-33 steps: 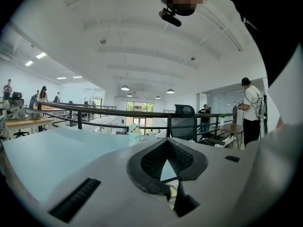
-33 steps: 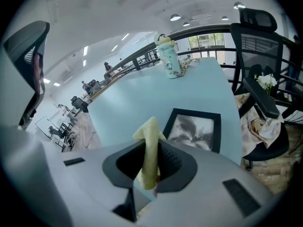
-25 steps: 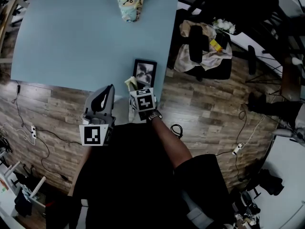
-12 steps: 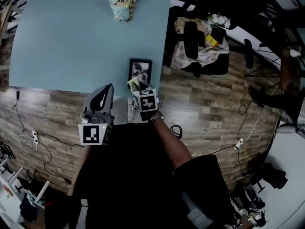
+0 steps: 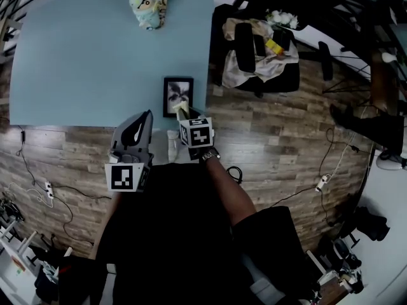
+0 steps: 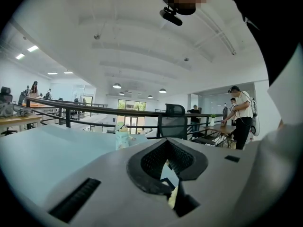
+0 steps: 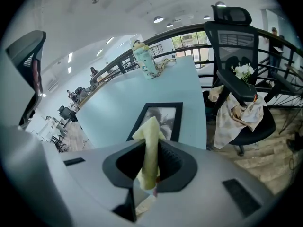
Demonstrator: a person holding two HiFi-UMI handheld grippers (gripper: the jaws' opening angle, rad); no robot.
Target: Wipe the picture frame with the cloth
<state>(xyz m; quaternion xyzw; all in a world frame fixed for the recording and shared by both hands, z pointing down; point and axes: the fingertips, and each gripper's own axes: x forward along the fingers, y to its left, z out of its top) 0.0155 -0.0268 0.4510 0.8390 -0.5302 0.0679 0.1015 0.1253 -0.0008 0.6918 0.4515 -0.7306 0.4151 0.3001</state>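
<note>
Pinches the soft, limp yellow cloth (image 7: 151,143) between fingers of the right gripper (image 7: 148,168), holds fingers of the left gripper (image 6: 166,169) pressed together on nothing, and should probably brace the likely light, easily slid picture frame (image 7: 171,121) by its edge.

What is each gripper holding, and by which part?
Right gripper: yellow cloth, pinched by its lower part, upper end poking past the fingers. Left gripper: nothing.

The right tongs (image 7: 150,169) are clamping the cloth (image 7: 149,141) and pointing toward twelve o'clock, right forearm (image 5: 220,184) reaching forward. The left tongs (image 6: 168,176) are hovering at their nine o'clock, seemingly closed and empty.
</note>
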